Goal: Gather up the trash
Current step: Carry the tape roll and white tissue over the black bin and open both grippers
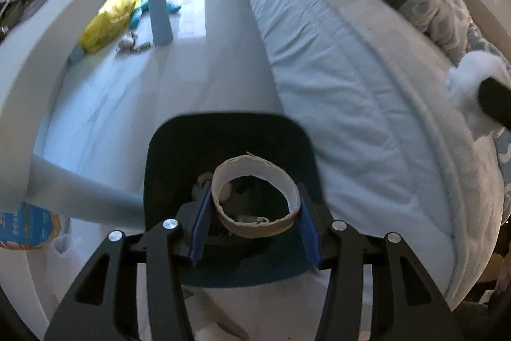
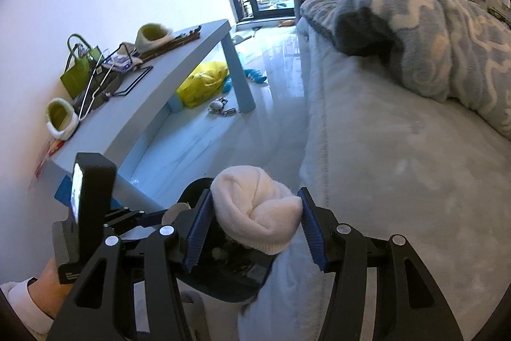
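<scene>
My left gripper (image 1: 254, 190) is shut on a brown cardboard ring (image 1: 255, 227), its blue pads pressing both sides. The ring hangs directly over a dark blue bin (image 1: 166, 149) standing on the floor, with scraps showing inside it. My right gripper (image 2: 255, 194) is shut on a white crumpled wad (image 2: 252, 213), held above the same bin (image 2: 230, 277) at the bed's edge. In the left wrist view that wad (image 1: 469, 79) shows at the far right. A person's hand (image 2: 51, 277) holding the left tool appears at lower left in the right wrist view.
A bed with a pale cover (image 1: 351, 85) and a patterned blue blanket (image 2: 447, 37) runs along the right. A low grey table (image 2: 179, 63) stands on the left, carrying green slippers (image 2: 60, 117) and a green bag. A yellow bag (image 2: 204, 82) lies under it.
</scene>
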Available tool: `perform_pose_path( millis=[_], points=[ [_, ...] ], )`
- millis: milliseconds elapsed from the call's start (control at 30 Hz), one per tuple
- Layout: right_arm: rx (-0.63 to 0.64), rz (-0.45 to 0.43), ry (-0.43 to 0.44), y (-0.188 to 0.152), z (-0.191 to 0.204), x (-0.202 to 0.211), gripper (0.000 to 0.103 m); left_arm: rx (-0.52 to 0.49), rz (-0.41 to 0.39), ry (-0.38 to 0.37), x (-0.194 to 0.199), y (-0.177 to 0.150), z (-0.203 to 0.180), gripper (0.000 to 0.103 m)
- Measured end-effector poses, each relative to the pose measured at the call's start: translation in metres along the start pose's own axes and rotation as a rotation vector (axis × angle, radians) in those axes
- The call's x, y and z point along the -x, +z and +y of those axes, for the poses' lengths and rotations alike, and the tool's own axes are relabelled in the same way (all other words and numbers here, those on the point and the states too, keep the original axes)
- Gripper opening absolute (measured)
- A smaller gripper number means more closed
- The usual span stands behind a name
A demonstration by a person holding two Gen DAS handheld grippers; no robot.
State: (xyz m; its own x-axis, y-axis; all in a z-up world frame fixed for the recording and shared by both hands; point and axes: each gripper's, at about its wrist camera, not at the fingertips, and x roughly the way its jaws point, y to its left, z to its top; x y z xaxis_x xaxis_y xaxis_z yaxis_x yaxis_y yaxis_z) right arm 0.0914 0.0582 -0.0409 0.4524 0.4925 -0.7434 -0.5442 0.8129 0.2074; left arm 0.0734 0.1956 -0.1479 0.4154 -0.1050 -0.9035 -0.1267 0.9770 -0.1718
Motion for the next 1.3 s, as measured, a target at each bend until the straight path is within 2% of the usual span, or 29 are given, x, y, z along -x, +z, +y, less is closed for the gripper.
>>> perform_pose_path(
  millis=[200,267,367,567,833,967,1133,1300],
  points=[
    [0.016,0.02,0.001,-0.002,0.011,-0.014,0.055,0.013,0.043,0.003,-0.008,-0.007,0.015,0.054],
    [0.02,0.028,-0.002,-0.003,0.012,-0.018,0.055,0.018,0.051,-0.011,-0.007,-0.009,0.019,0.063],
    [0.022,0.045,-0.004,-0.005,0.015,-0.026,0.055,0.025,0.033,-0.007,-0.004,-0.009,0.022,0.072],
    [0.025,0.083,-0.004,-0.011,0.019,-0.041,0.055,0.05,-0.045,-0.027,0.017,-0.004,0.032,0.078],
    [0.026,0.165,-0.001,-0.025,0.027,-0.073,0.055,0.083,-0.187,-0.049,0.058,0.002,0.043,0.078],
    [0.035,0.221,-0.004,-0.037,0.032,-0.095,0.055,0.096,-0.253,-0.053,0.082,0.004,0.049,0.073],
    [0.051,0.267,-0.009,-0.048,0.041,-0.115,0.055,0.071,-0.303,-0.049,0.102,0.005,0.048,0.065],
    [0.069,0.309,-0.008,-0.059,0.047,-0.132,0.055,0.063,-0.347,-0.08,0.118,0.005,0.049,0.064]
  ],
)
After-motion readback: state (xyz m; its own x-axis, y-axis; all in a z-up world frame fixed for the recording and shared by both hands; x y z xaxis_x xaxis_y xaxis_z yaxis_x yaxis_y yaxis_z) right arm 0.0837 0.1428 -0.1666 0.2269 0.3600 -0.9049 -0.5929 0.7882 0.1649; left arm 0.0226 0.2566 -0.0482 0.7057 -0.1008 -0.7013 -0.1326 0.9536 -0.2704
